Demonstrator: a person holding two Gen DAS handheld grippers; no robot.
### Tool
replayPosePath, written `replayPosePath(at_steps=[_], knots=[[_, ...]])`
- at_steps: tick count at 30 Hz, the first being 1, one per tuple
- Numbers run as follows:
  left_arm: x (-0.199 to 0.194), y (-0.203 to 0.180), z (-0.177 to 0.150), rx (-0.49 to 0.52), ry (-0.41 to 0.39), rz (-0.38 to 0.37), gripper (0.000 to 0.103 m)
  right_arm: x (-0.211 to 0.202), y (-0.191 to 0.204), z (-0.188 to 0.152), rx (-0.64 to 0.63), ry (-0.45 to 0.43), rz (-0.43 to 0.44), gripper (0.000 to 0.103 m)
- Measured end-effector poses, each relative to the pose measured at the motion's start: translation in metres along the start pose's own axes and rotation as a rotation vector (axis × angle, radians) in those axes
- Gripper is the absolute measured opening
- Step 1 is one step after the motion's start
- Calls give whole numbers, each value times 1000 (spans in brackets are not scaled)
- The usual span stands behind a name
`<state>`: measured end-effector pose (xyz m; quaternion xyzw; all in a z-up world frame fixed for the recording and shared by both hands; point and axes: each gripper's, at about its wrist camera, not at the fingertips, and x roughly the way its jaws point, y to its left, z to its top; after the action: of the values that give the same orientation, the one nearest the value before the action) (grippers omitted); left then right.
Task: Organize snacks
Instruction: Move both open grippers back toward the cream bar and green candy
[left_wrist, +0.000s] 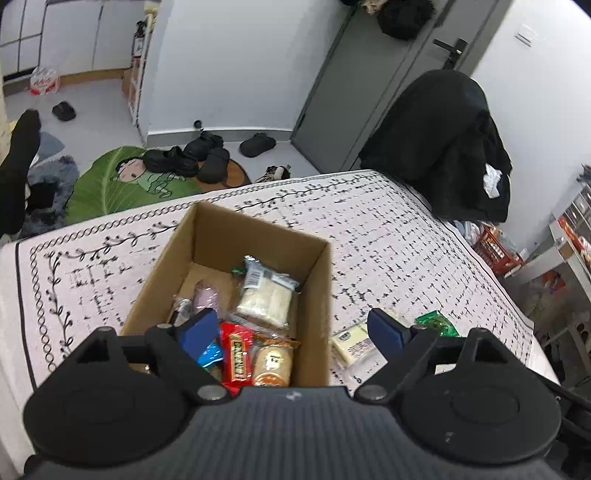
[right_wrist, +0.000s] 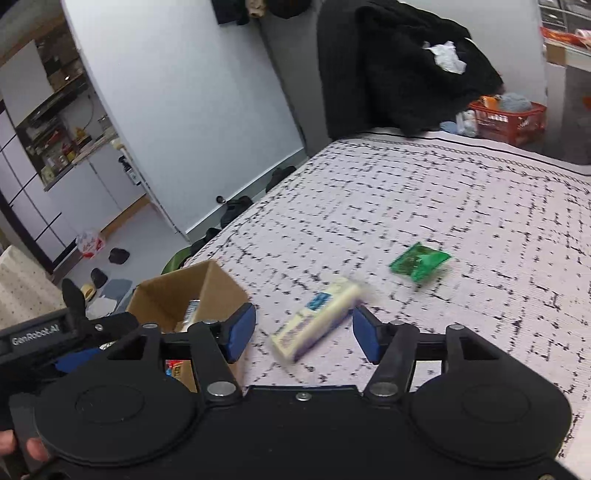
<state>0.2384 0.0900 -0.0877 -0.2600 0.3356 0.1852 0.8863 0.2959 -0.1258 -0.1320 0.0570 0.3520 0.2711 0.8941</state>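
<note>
The right tongs (right_wrist: 303, 334) stand apart with nothing clamped, their blue pads either side of a pale yellow snack bar (right_wrist: 318, 321) that lies flat on the patterned bedspread (right_wrist: 480, 206). The bar sits just ahead of the tips, perhaps already partly between them; the view is blurred, so I cannot say whether a pad touches it. Its long axis runs slantwise across the gap, near end toward the left pad, far end toward the right one, so the tongs would probably need to roll a little to close across its narrow width.

The left tongs (left_wrist: 291, 332) hang wide apart and empty over the near end of the cardboard box (left_wrist: 159, 273), which already holds several packets, among them a red wrapped bar (left_wrist: 238, 356) and a clear pack of pale wafers (left_wrist: 264, 295). From that side the yellow bar lies just outside the box's right wall, so the right hand is plainly the nearer one.

Farther out, a green packet (right_wrist: 420, 263) lies apart on the bedspread, beyond the bar.
</note>
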Motion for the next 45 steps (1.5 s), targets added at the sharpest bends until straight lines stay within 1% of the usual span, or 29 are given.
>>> replayPosePath(at_steps=[10,19,21,23,27,29,31,33,36,41,45], knots=[[8,-55,-10,139,4,-37,88,0,-49,-2,85,-15,-24,61],[23,-91,-19,203,36,-56,88,2,-81,-2,122,-24,-28,62],[27,-97,-21,219,42,-53,88,4,-88,-2,132,-26,-30,64],[33,-103,-23,237,51,-48,88,8,-95,-2,143,-29,-32,71],[44,-114,-27,265,66,-43,88,18,-108,-3,166,-35,-28,80],[52,-119,-29,276,79,-42,88,24,-114,-5,175,-45,-24,88],[60,-125,-30,292,89,-47,88,29,-120,-5,181,-54,-41,95],[67,-129,-30,305,95,-56,88,36,-129,-3,210,-54,-51,96],[80,-136,-32,314,109,-46,88,46,-140,0,276,-48,-18,97],[103,-143,-36,340,127,-27,88,65,-148,6,278,-39,-7,96],[120,-144,-36,347,129,-6,88,80,-146,10,251,-21,5,96]])
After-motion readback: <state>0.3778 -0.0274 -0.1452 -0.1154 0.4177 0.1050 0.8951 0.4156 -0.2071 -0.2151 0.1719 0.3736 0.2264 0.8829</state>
